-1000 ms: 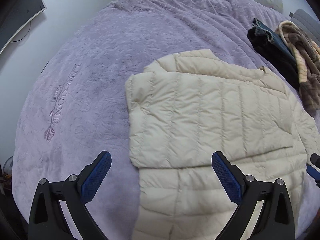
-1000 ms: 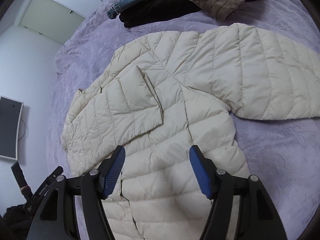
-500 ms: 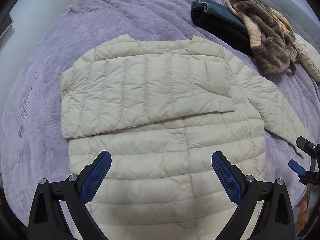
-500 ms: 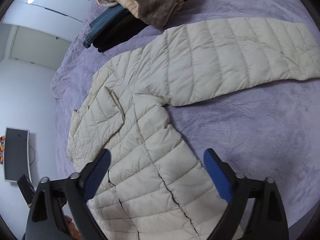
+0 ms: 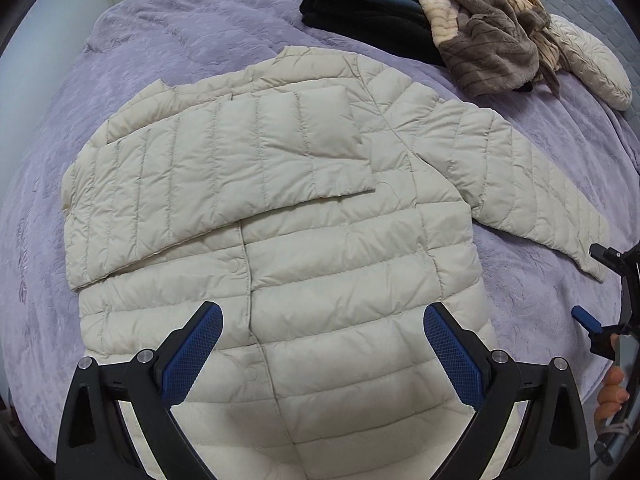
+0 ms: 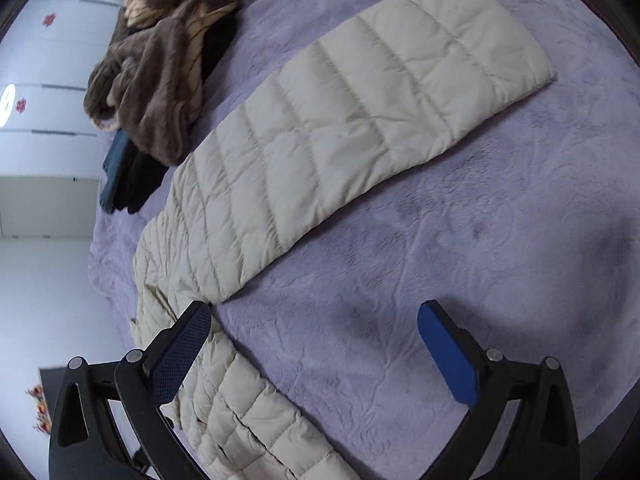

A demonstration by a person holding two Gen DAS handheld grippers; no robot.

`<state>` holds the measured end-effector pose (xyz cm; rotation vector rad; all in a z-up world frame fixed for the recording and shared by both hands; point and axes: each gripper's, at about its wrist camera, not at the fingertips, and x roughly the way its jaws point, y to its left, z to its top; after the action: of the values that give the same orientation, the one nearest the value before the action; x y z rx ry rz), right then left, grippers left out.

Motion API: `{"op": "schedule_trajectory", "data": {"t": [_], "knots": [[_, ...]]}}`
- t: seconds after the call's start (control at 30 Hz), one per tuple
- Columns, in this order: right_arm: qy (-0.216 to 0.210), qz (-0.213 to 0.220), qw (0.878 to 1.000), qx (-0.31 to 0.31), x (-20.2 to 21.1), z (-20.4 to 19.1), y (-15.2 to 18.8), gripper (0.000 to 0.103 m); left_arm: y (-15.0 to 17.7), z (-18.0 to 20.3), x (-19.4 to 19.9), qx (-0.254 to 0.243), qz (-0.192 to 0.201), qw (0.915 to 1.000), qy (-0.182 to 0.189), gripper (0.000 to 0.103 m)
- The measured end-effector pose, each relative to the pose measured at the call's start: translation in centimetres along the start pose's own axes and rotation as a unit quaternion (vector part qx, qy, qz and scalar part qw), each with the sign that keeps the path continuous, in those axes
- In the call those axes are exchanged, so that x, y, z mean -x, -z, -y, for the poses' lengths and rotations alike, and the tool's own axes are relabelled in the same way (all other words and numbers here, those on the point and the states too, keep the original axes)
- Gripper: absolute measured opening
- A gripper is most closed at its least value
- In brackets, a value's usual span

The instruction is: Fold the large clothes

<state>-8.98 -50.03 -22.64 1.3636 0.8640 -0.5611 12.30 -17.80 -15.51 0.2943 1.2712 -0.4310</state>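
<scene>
A cream quilted puffer jacket [image 5: 320, 248] lies front-up on a purple bedspread [image 5: 180, 40]. One sleeve [image 5: 224, 168] is folded across its chest; the other sleeve [image 6: 352, 120] stretches out flat to the side. My left gripper [image 5: 320, 344] hangs open above the jacket's lower front, holding nothing. My right gripper [image 6: 316, 344] is open wide over bare bedspread [image 6: 500, 260] just below the outstretched sleeve, its left finger [image 6: 180, 344] over the jacket's side edge. In the left wrist view the right gripper [image 5: 600, 292] shows at the right border beyond the cuff, with a hand [image 5: 610, 392] on it.
Folded jeans and dark clothes [image 5: 360, 8] lie at the head of the bed. A brown striped fleece garment [image 5: 488, 40] is heaped beside them, with a cream pillow [image 5: 592, 68] further right. White wardrobe doors [image 6: 40, 64] stand beyond the bed.
Both grippers swept sideways along the bed towards the spread sleeve side. The right gripper's jaws widened and it now faces the outstretched sleeve instead of the jacket's body.
</scene>
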Motion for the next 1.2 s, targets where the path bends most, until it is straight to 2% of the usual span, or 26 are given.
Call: {"op": "schedule_trajectory", "data": {"t": [0.13,0.4,0.63,0.67,0.73,0.77,0.8,0.83,0.87,0.9,1.03,1.2], "knots": [[-0.061,0.011,0.996,-0.065,-1.1,2.1,-3.0,0.103,0.0,1.0,-0.6,-0.004,-0.004,1.0000,-0.003,0.101],[-0.168,0.030,0.975,-0.144,-3.9,2.2,-6.7,0.103,-0.1,1.6,-1.5,-0.005,-0.010,0.9999,-0.009,0.101],[-0.197,0.043,0.963,-0.179,-4.2,1.6,-8.2,0.100,-0.7,1.1,-1.5,0.006,-0.003,0.9999,-0.010,0.101],[-0.202,0.043,0.962,-0.179,-4.2,1.7,-8.3,0.097,-0.7,1.0,-1.5,0.008,-0.003,0.9999,-0.010,0.101],[-0.203,0.036,0.961,-0.187,-4.5,1.7,-8.5,0.062,-0.8,0.6,-1.4,0.012,-0.001,0.9999,-0.011,0.101],[-0.207,0.032,0.958,-0.193,-4.6,1.9,-8.5,0.056,-0.9,0.5,-1.4,0.014,-0.001,0.9998,-0.012,0.101],[-0.220,0.030,0.955,-0.198,-4.8,2.0,-8.5,0.045,-0.9,0.3,-1.3,0.015,0.000,0.9998,-0.012,0.101],[-0.229,0.029,0.952,-0.200,-4.8,1.9,-8.6,0.029,-0.9,0.1,-1.3,0.017,0.001,0.9998,-0.013,0.101],[-0.227,0.031,0.953,-0.196,-4.7,1.7,-8.7,0.021,-0.9,-0.2,-1.2,0.019,0.001,0.9997,-0.014,0.101],[-0.223,0.036,0.956,-0.188,-4.4,1.3,-8.8,0.017,-0.9,-0.5,-1.2,0.021,0.002,0.9997,-0.015,0.101],[-0.221,0.046,0.965,-0.135,-3.0,-1.0,-9.3,0.016,-1.0,-1.7,-1.0,0.032,0.006,0.9993,-0.019,0.101],[-0.195,0.062,0.979,-0.026,-0.9,-6.6,-9.5,0.016,-1.0,-3.8,-0.7,0.050,0.014,0.9984,-0.024,0.101]]}}
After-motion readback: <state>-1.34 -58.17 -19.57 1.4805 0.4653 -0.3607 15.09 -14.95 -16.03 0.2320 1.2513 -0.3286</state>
